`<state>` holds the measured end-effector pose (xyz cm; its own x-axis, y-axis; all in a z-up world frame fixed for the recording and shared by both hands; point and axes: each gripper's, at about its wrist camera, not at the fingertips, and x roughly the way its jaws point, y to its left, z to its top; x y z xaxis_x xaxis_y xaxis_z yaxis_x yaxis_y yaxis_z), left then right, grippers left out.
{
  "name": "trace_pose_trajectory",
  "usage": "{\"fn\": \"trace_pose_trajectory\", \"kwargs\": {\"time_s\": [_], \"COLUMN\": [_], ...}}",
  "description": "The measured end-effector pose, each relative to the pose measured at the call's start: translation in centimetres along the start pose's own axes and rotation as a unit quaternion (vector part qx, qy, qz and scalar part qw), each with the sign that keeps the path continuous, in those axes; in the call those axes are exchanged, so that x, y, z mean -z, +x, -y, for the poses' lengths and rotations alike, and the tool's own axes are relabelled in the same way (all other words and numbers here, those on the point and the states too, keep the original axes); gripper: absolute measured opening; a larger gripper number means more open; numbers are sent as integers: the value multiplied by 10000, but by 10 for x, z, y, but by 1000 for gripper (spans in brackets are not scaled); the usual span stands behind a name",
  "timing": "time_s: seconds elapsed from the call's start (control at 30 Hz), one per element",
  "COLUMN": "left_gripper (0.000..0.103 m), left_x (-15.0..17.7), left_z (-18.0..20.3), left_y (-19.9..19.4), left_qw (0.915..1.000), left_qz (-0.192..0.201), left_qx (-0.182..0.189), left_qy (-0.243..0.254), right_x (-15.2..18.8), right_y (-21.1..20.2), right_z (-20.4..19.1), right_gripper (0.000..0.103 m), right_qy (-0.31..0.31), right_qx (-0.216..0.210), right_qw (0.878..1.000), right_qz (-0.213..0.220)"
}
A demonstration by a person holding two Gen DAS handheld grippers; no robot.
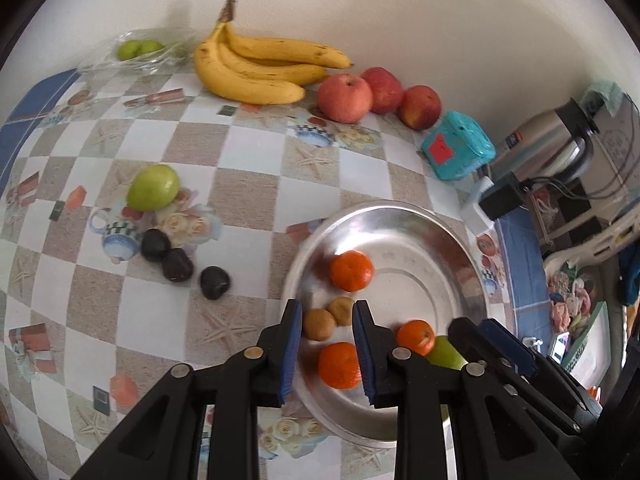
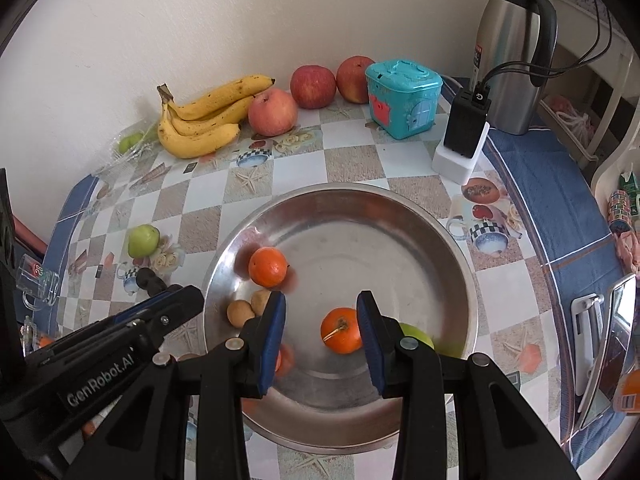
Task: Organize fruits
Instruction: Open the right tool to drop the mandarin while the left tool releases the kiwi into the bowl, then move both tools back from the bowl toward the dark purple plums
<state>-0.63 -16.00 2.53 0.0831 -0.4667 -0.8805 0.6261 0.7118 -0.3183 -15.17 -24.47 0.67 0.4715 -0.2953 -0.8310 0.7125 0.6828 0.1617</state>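
Both tools hang empty with a gap between their pads over the steel bowl [image 2: 460,264]: left tool [image 1: 327,344] above two small brown fruits [image 1: 319,324], right tool [image 2: 322,340] beside a tangerine [image 2: 341,330]; bananas [image 1: 256,68] and apples [image 1: 345,98] lie beyond on the surface [image 1: 248,184].

Plain cream wall [image 2: 200,12] runs behind the table [image 2: 352,160], which wears a checkered cloth with teapot and starfish prints and a blue border. Right of the table there's a pale shelf unit [image 2: 588,80] with cables hanging over it. Soft, even daylight.
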Motion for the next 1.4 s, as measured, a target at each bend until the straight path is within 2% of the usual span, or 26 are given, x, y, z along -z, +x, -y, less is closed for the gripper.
{"fn": "trace_pose_trajectory", "kwargs": {"time_s": [0.43, 0.6, 0.93, 1.07, 1.1, 1.13, 1.17, 1.2, 1.4], "left_gripper": [31, 32, 34, 49, 57, 61, 69, 73, 87], "left_x": [-12, -16, -19, -18, -17, -17, -16, -15, -8], "left_z": [-43, -58, -82, -83, -83, -84, -85, -86, -98], "left_y": [-21, -29, -33, -26, -24, -20, -17, -13, 4], "left_qw": [9978, 9961, 9939, 9932, 9928, 9921, 9912, 9904, 9855], "left_qz": [260, 355, 374, 285, 254, 214, 162, 97, -178], "left_qx": [-552, -732, -831, -930, -977, -1045, -1126, -1203, -1472], "left_qy": [-260, -345, -626, -641, -647, -661, -676, -679, -828], "right_x": [3, 2, 5, 6, 7, 7, 7, 8, 11], "right_y": [9, 13, 22, 24, 26, 27, 29, 32, 45], "right_z": [-7, -22, -52, -55, -54, -54, -53, -53, -49], "right_gripper": [38, 38, 38, 38, 38, 41, 49, 57, 64], "right_qy": [-51, -136, -424, -462, -455, -446, -435, -430, -478], "right_qx": [-56, -153, -252, -212, -196, -174, -138, -88, 127], "right_qw": [9998, 9996, 9984, 9983, 9983, 9983, 9983, 9982, 9968], "right_qz": [-171, -193, -274, -301, -322, -342, -367, -405, -625]}}
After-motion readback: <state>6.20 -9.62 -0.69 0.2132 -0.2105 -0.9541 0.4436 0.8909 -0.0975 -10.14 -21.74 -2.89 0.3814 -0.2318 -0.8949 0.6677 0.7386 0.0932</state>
